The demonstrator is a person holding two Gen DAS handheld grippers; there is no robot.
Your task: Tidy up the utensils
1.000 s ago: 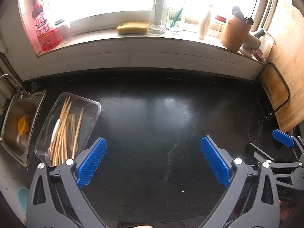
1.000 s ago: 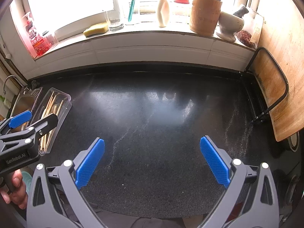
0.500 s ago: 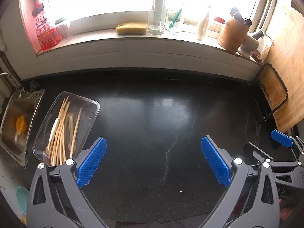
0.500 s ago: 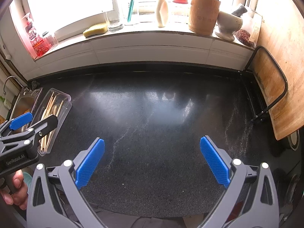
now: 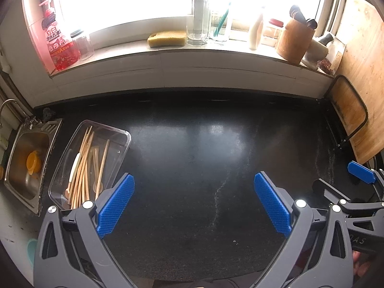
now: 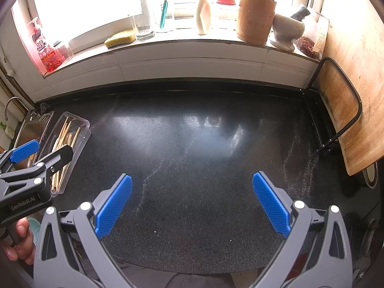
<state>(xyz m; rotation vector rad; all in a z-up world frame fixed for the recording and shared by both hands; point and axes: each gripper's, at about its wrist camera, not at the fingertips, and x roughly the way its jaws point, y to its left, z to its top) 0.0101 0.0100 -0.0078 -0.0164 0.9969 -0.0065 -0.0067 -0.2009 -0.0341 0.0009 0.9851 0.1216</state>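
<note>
A clear plastic tray (image 5: 120, 151) lies on the black counter at the left, beside the sink. It holds several wooden chopsticks (image 5: 84, 168), a wooden spoon (image 5: 97, 187) and a white-handled utensil (image 5: 73, 168). The tray also shows in the right wrist view (image 6: 81, 129), partly behind the left gripper. My left gripper (image 5: 194, 204) is open and empty above the counter, to the right of the tray. My right gripper (image 6: 192, 204) is open and empty over the counter's middle.
A steel sink (image 5: 28, 165) with an orange cup sits at the far left. The windowsill holds a red soap bottle (image 5: 56, 45), a sponge (image 5: 166, 39), glasses and a wooden utensil jar (image 6: 255, 19). A wooden cutting board (image 6: 355, 91) leans at the right in a black rack.
The left wrist view has shifted slightly, so the tray sits a little further right and higher. The right gripper has barely moved. Both stay open.
</note>
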